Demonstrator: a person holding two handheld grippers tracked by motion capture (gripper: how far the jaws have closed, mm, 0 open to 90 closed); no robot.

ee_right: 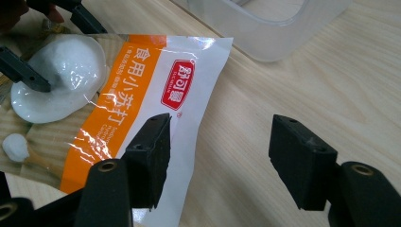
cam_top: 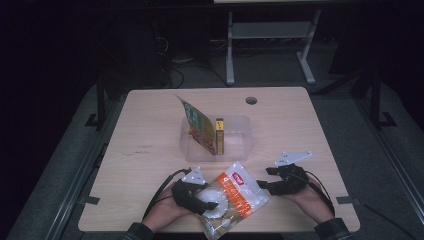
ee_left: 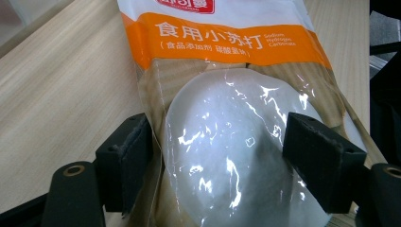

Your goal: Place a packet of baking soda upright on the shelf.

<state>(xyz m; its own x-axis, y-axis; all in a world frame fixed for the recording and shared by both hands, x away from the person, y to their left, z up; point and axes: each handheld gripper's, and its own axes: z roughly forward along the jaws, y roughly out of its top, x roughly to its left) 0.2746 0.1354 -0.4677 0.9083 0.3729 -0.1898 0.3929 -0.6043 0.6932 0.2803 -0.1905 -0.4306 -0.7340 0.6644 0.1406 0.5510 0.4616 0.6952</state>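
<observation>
While left claw (ee_left: 220,156) grips, soda bag (ee_left: 227,94) bottom cropped (glare-blurred)

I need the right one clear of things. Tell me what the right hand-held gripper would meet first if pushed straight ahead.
Probably the clear plastic tub across bare table. The right hand-held gripper stands open, its left pad over the baking soda bag's edge. Depth is uncertain.

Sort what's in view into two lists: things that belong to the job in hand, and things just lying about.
In the job:
baking soda bag, lying flat on the table
left gripper, jaws around the bag's bulge
right gripper, open beside the bag's top edge

Lying about:
clear plastic tub
green packet, leaning in the tub
small yellow box, upright in the tub
</observation>
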